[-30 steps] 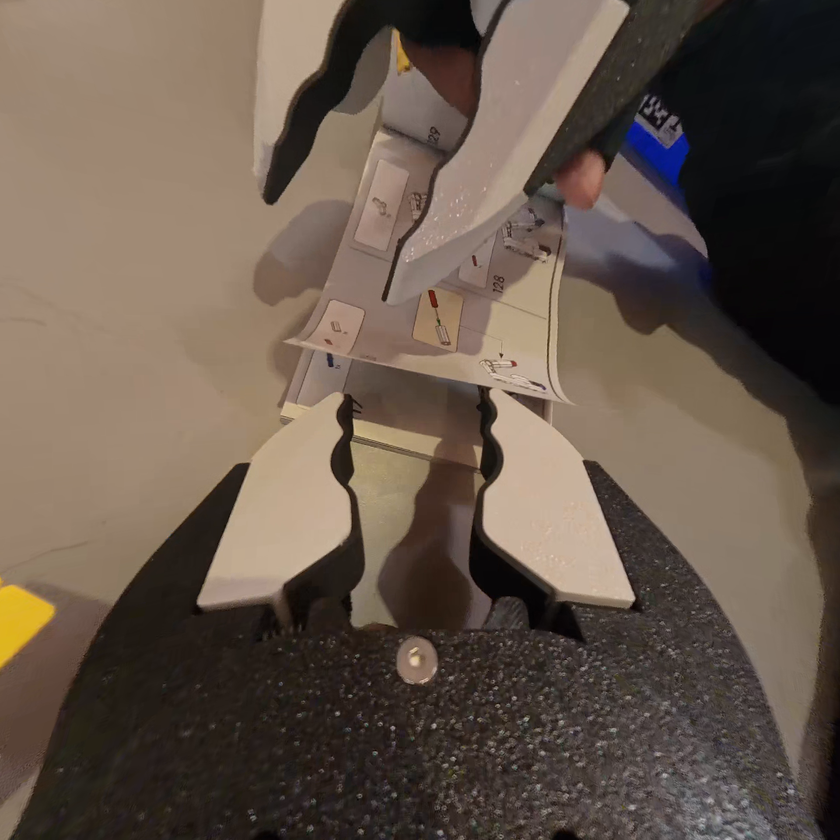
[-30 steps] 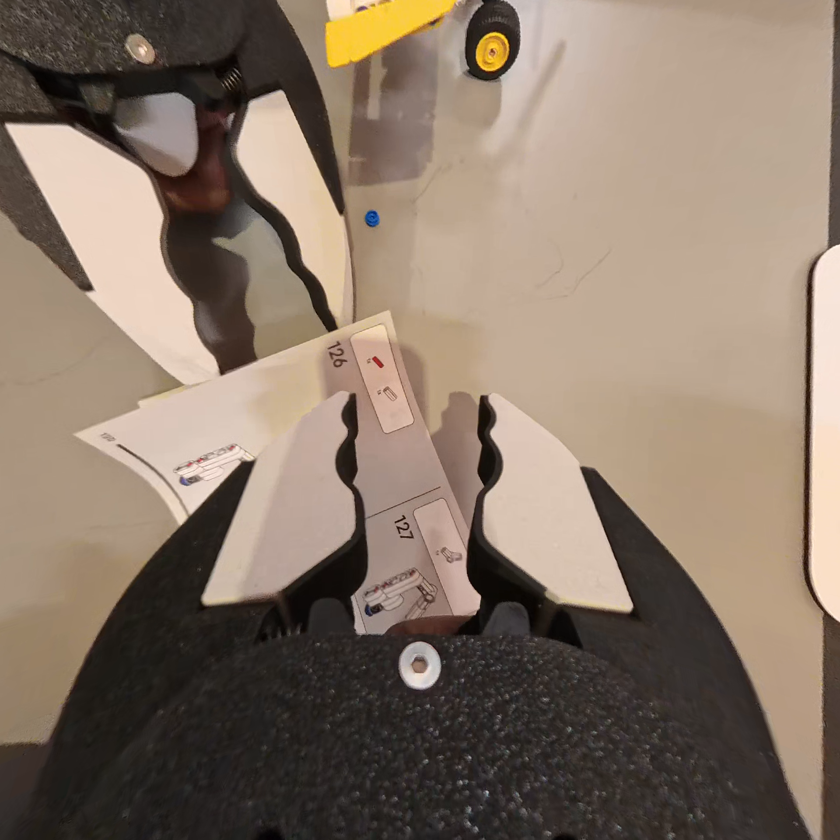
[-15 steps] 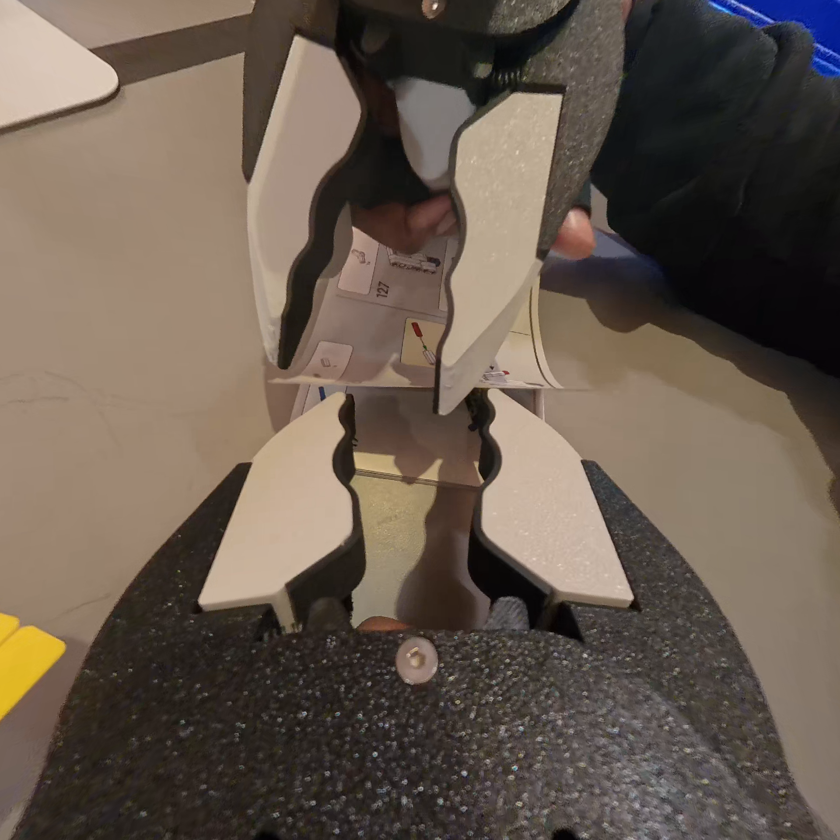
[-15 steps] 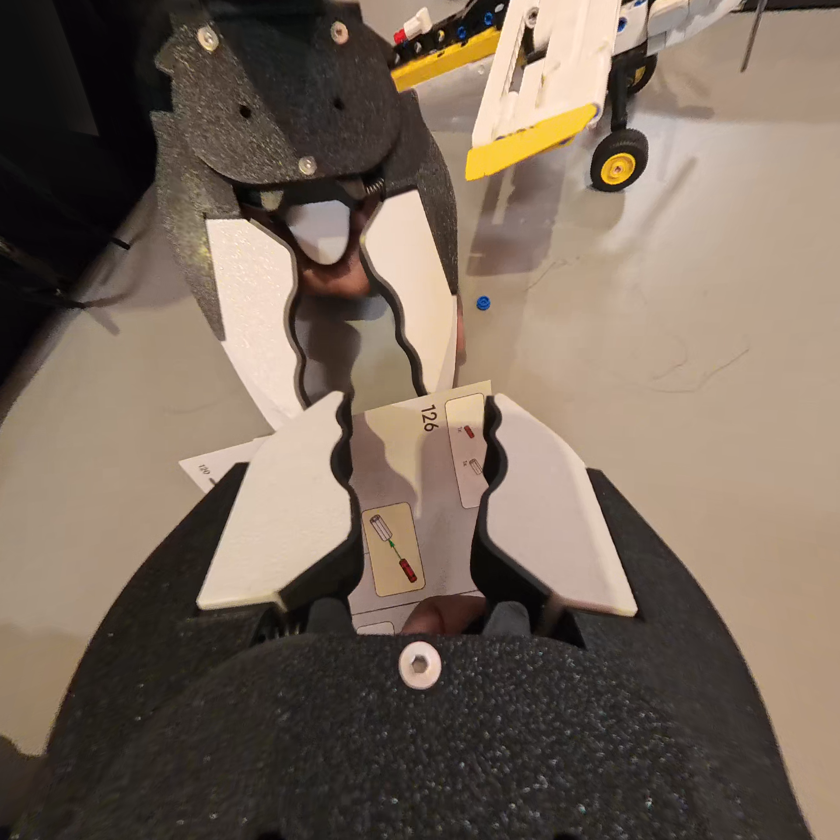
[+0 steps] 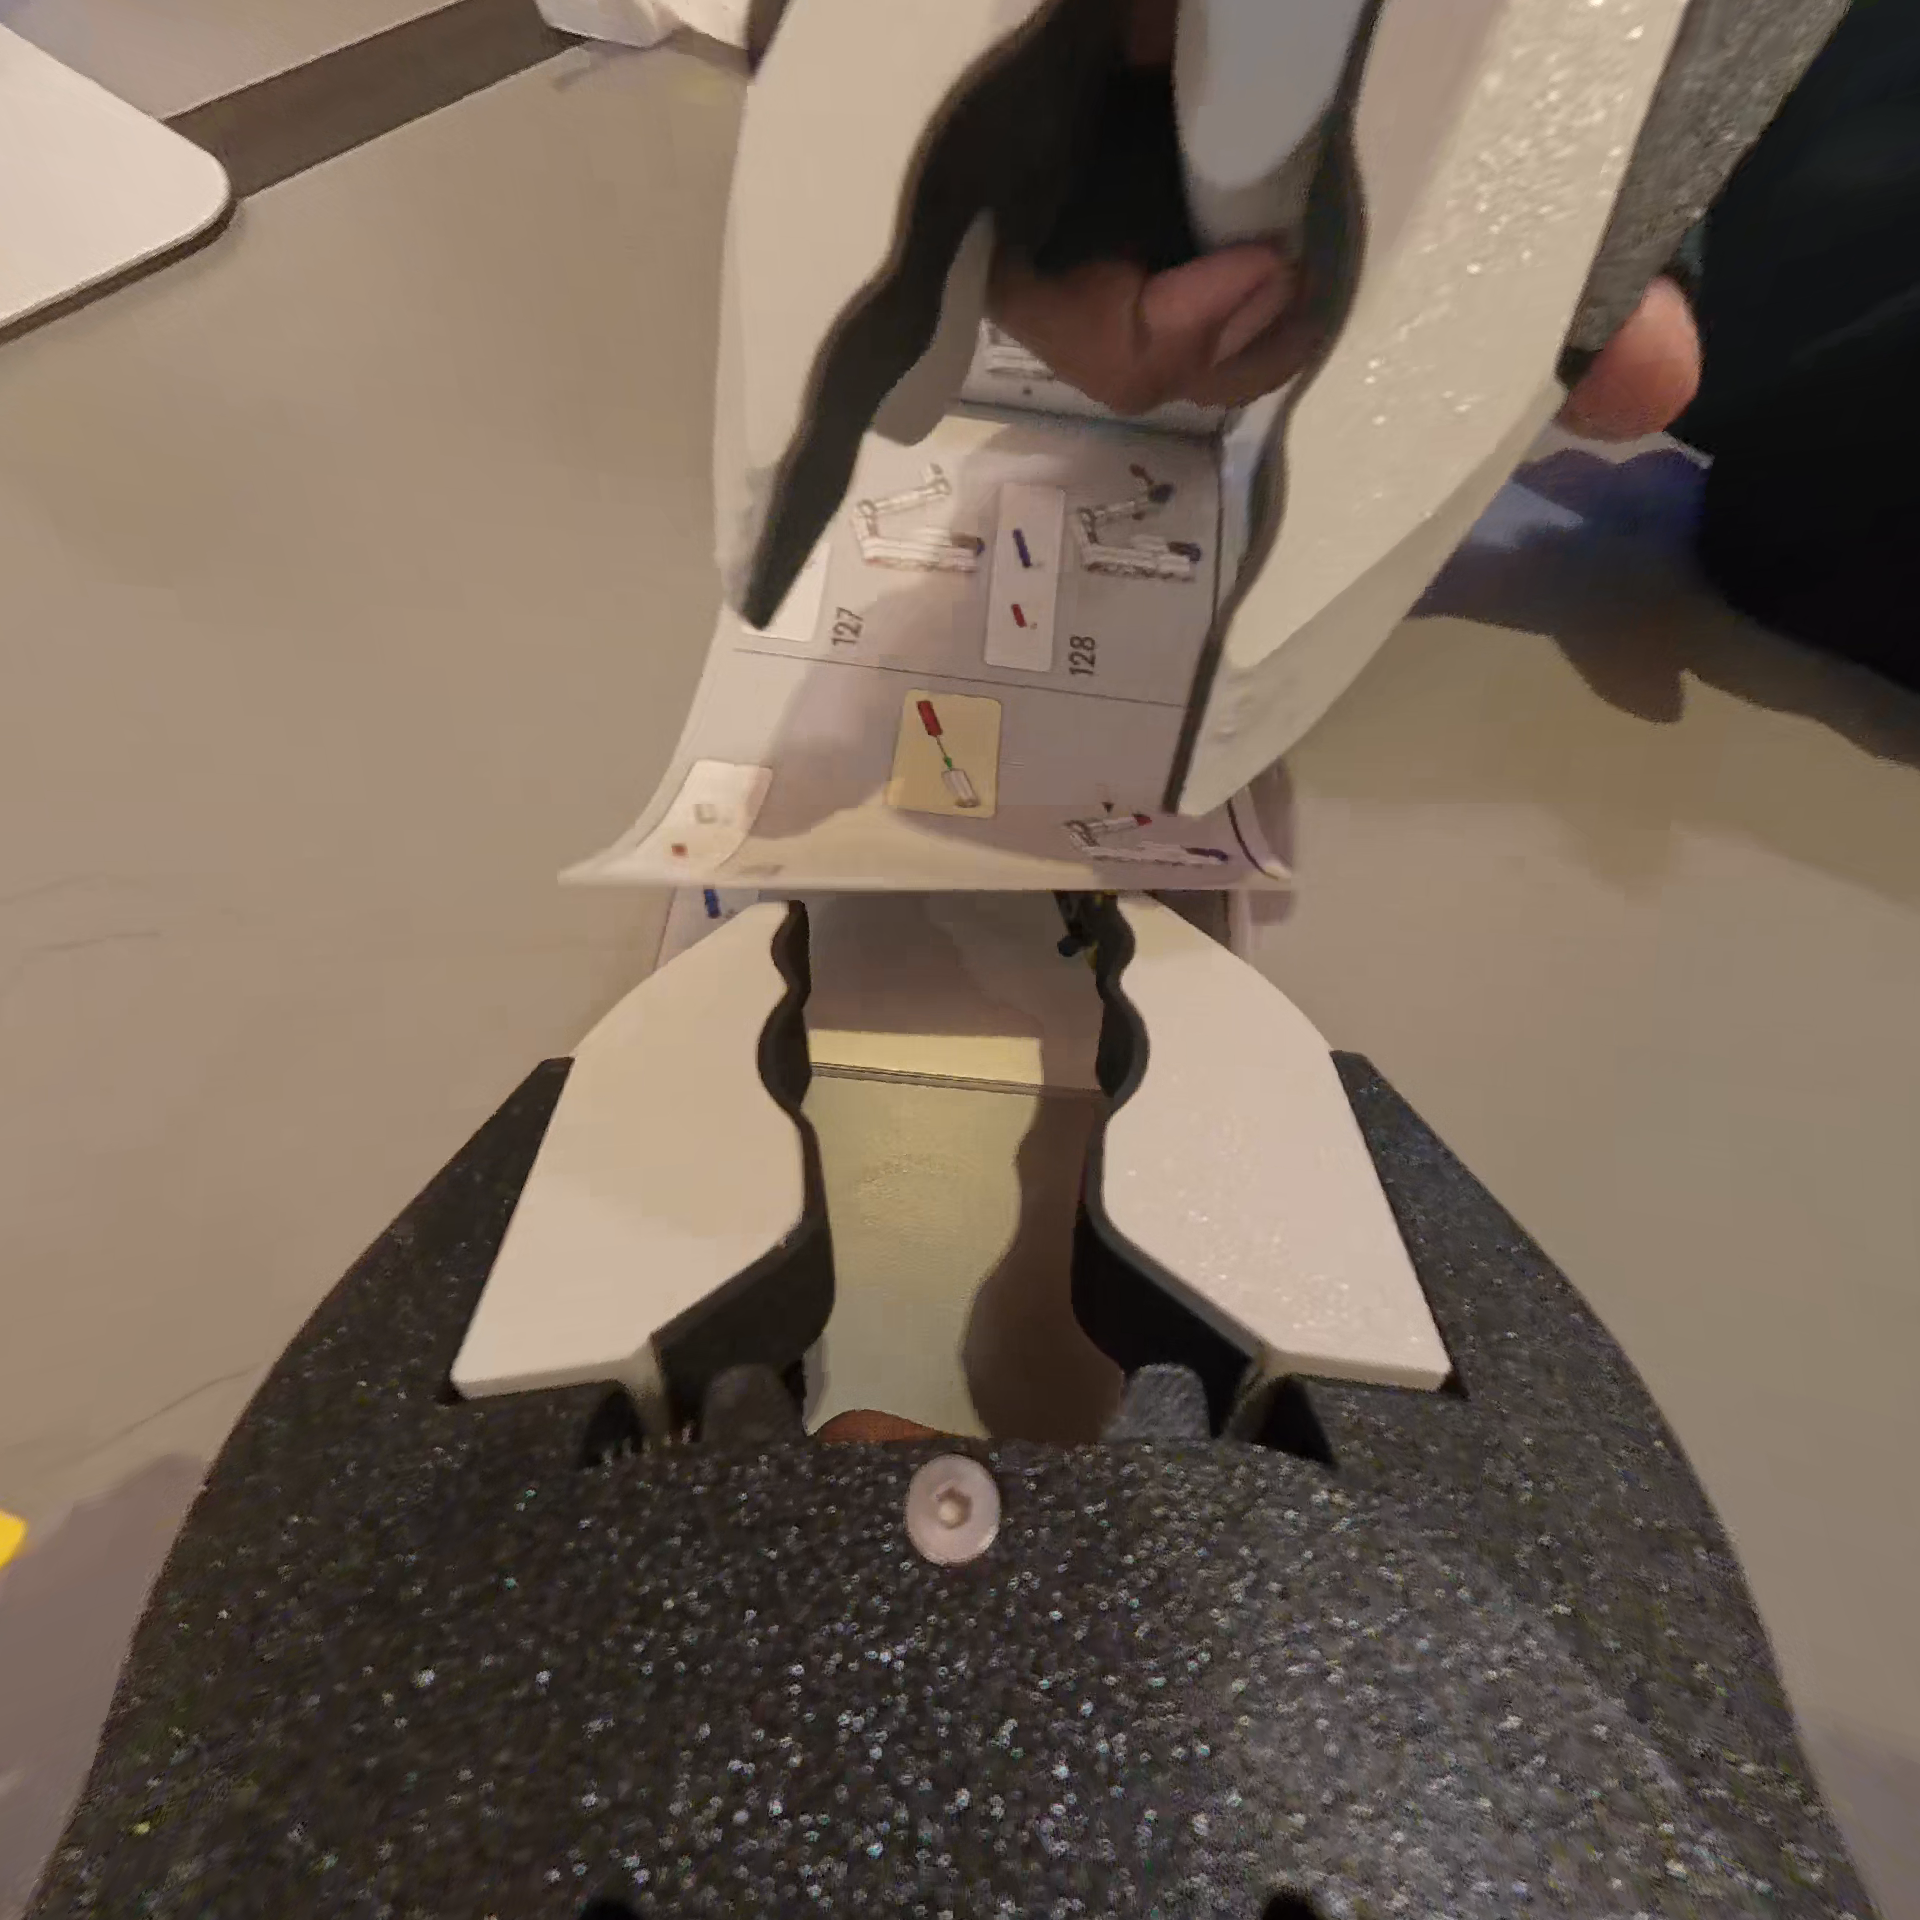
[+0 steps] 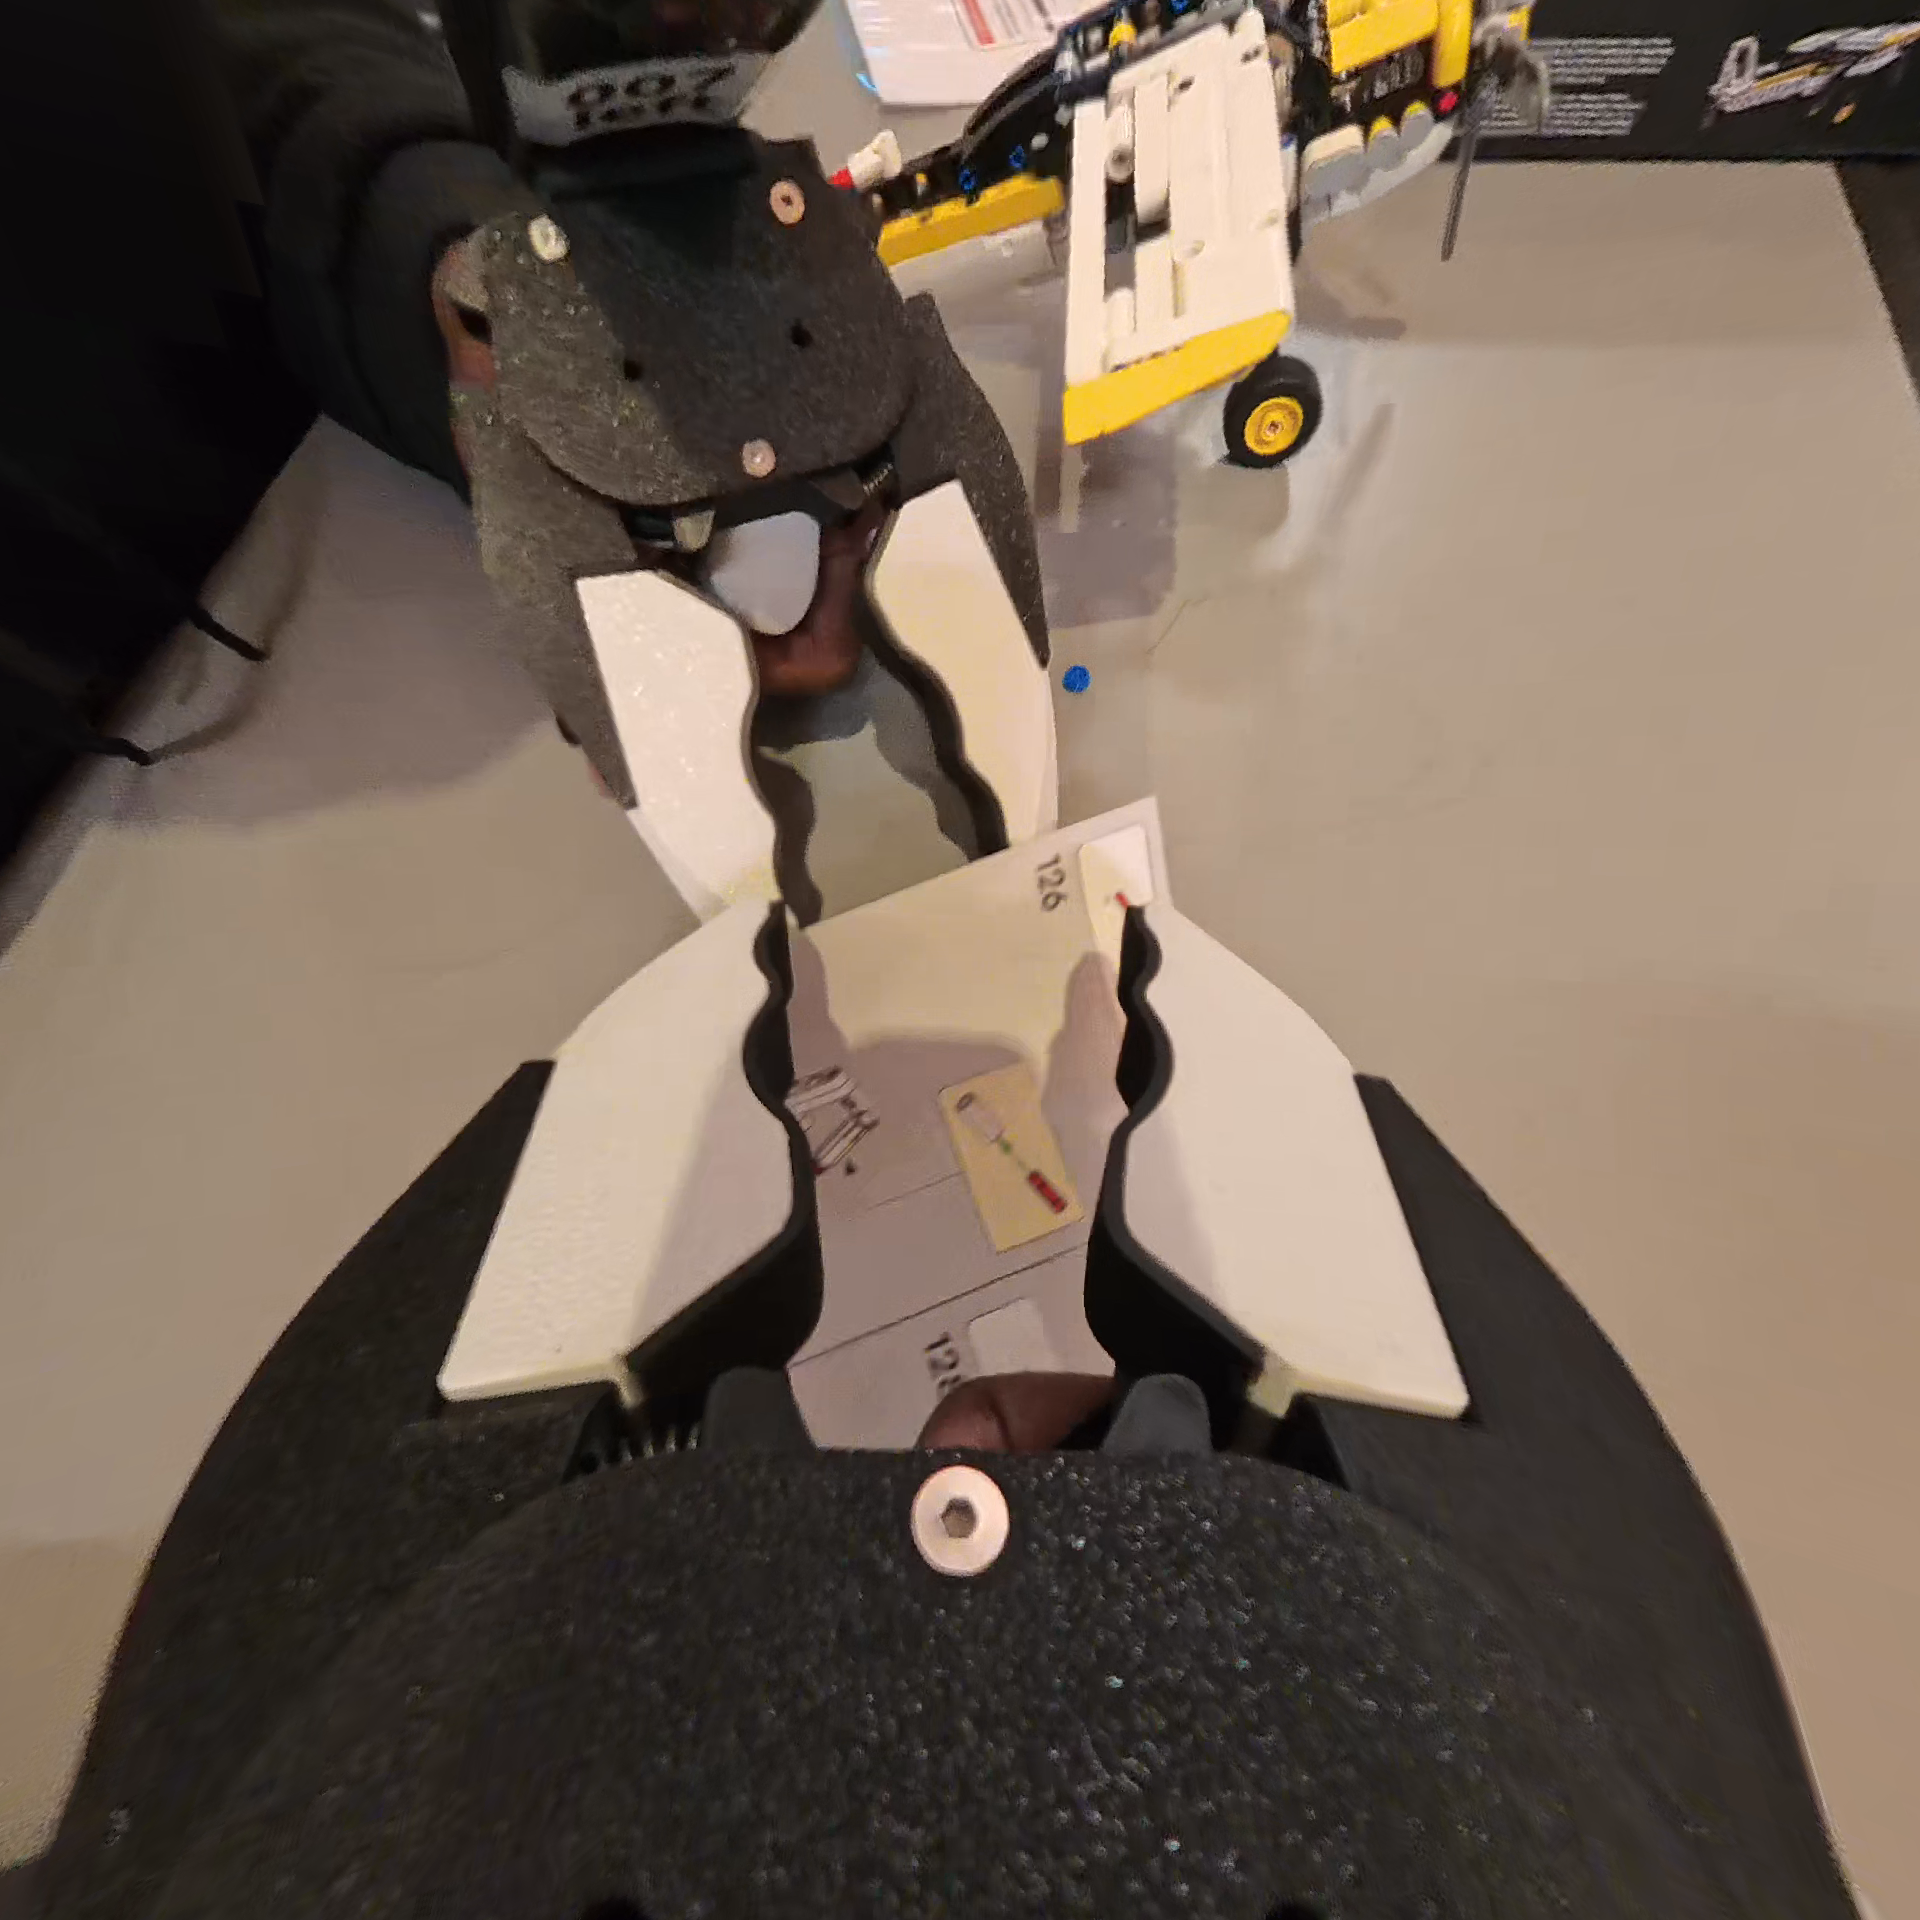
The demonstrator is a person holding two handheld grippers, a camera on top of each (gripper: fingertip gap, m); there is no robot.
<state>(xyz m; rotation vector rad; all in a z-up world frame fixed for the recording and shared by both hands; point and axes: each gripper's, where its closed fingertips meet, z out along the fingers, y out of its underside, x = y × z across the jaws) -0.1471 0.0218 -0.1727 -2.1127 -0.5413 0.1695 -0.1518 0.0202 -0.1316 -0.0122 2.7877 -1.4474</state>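
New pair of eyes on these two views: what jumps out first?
The two grippers meeting tip to tip over an open instruction booklet, its upper page lifted and curling under the right gripper. The left gripper stands open at the booklet's near edge. Behind, a yellow-and-white brick-built plane sits on the grey table.

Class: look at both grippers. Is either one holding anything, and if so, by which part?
Nothing is clamped. The left gripper and right gripper are both open; a lifted page of the instruction booklet lies beneath the right one.
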